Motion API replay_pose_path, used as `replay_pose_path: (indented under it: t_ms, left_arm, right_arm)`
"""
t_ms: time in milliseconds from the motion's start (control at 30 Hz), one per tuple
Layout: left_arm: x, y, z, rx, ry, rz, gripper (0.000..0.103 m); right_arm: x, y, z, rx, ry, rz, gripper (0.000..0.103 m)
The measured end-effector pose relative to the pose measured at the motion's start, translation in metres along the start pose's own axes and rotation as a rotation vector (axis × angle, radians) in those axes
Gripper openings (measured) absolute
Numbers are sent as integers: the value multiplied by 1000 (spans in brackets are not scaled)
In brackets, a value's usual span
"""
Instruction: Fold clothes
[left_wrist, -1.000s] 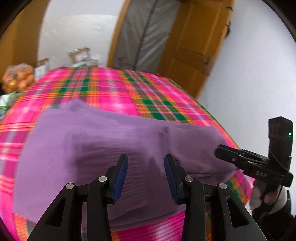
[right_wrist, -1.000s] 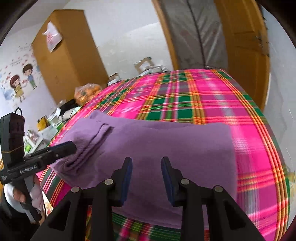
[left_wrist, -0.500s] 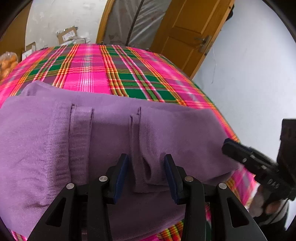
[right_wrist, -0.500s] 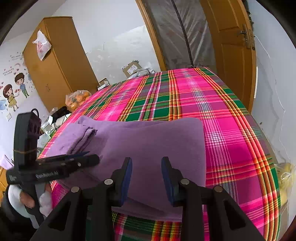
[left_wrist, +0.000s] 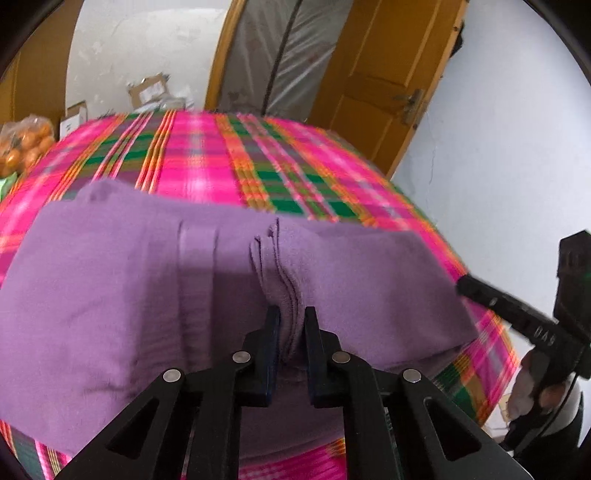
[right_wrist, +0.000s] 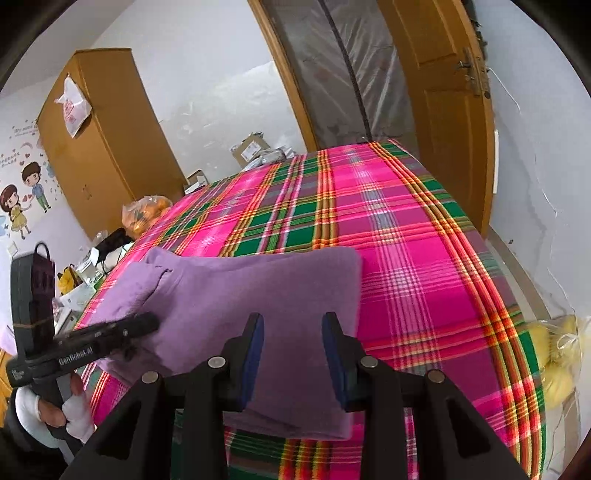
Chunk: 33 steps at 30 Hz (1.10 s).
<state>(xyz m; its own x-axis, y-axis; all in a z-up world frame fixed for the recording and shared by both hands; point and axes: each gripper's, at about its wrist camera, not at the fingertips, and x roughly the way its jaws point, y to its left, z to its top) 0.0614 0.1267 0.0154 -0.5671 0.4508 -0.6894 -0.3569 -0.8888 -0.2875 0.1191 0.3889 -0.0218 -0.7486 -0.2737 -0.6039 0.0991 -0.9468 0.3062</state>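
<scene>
Between the blue pads of the left tongs (left_wrist: 291, 332) stands a pinched ridge of the purple garment (left_wrist: 110, 295), several stacked fabric edges running straight away from the wrist camera; those tongs are clamped on that bunch. The garment lies crosswise at the near edge of the bed (right_wrist: 406, 240), its long axis from left to right before both tongs, on the pink and green plaid bedcover. The right tongs (right_wrist: 291, 347) hover apart over the garment's right half, holding nothing, with its free right edge just beyond them, so the right hand is nearer that end and the left nearer the middle fold. The cloth looks soft and fleecy, already doubled into a broad flat band with rolled layers at its left end, seen from the right wrist. Whether another fold is due, I cannot tell.
</scene>
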Motion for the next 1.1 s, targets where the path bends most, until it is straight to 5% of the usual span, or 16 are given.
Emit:
replay_pose_path:
  t_ms: [200, 400, 767, 1100]
  left_arm:
    - [-3, 1, -4, 10, -18, 10, 12]
    - [-1, 4, -6, 8, -15, 21, 12]
    - [-6, 0, -7, 37, -5, 28, 15]
    - [-33, 2, 7, 28, -111, 38, 18]
  right_arm:
    - [2, 1, -3, -14, 8, -6, 34]
    - [13, 0, -15, -46, 75, -52, 16]
    - [15, -2, -15, -54, 74, -64, 15]
    - [11, -7, 3, -24, 40, -58, 15]
